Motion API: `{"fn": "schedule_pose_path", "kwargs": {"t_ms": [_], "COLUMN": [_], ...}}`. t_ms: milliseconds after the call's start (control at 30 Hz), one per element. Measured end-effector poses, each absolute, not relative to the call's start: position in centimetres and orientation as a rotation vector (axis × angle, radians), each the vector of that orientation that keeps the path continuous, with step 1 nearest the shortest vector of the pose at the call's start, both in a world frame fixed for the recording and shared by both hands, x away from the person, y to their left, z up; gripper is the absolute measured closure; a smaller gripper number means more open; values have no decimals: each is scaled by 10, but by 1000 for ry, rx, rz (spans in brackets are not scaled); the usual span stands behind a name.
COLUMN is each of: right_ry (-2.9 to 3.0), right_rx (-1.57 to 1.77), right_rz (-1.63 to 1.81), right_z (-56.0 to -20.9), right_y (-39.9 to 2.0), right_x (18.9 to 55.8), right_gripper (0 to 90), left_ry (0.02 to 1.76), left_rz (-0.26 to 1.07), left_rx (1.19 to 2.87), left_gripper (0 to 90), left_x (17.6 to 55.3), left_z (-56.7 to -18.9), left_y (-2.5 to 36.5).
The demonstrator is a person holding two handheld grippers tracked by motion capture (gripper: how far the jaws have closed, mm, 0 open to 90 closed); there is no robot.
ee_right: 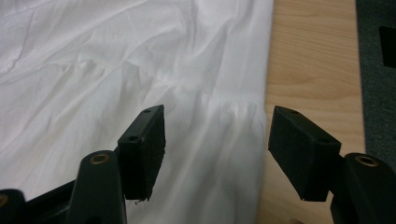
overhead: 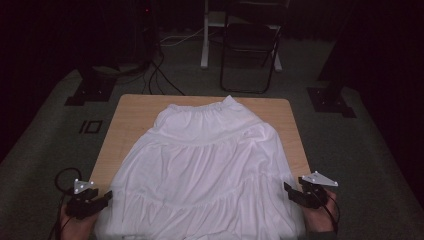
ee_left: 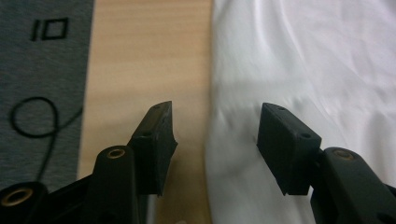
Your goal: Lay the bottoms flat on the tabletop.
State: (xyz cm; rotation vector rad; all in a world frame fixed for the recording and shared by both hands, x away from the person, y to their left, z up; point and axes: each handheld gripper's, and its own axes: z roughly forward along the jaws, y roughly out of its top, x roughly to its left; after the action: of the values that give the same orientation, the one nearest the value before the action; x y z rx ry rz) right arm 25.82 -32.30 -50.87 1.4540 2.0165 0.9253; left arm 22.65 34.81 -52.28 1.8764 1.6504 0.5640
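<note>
White cotton-looking skirt [overhead: 205, 165] lies spread flat on the wooden table [overhead: 135, 112], hem at the near edge, gathered waistband at the far end. It covers most of the tabletop; bare wood shows along the left side, as a thin strip on the right & around the waistband at the far corners.

Near left: left gripper [overhead: 102, 199] is held just off the table's near left corner, beside the skirt's hem edge. Jaws apart, nothing between the pads. In the left gripper view [ee_left: 212, 140] the gap straddles the skirt's left edge: one jaw over bare wood, the other over white fabric, not pressing on it.

Near right: right gripper [overhead: 292, 192] sits at the skirt's right edge, near the table's near right corner. Jaws wide apart, nothing gripped. In the right gripper view [ee_right: 217, 149] one jaw is over the cloth, the other over the wood strip, w/ the gathered tier seam running between them.

Farther off: grey carpet around the table, a black folding chair [overhead: 250, 50] beyond the far edge, cables [overhead: 160, 75] on the floor to the far left.
</note>
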Motion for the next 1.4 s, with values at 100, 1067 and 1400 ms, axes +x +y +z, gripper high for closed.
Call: {"fn": "schedule_pose_path", "kwargs": {"t_ms": [100, 1067, 1400], "right_ry": [1998, 2024, 2076], "right_rx": [1467, 1487, 1536], "right_rz": [924, 842, 811], "right_z": [-509, -523, -533], "right_y": [-328, -349, -352], "right_x": [252, 207, 195], "right_gripper": [363, 413, 437], "left_ry": [1637, 1618, 1877], "left_rz": [537, 653, 896], "left_rx": [1862, 1941, 1680], "left_gripper": [455, 896, 896], "left_x": [220, 194, 218], "left_z": [-524, -530, -519], "left_y": [347, 350, 411]}}
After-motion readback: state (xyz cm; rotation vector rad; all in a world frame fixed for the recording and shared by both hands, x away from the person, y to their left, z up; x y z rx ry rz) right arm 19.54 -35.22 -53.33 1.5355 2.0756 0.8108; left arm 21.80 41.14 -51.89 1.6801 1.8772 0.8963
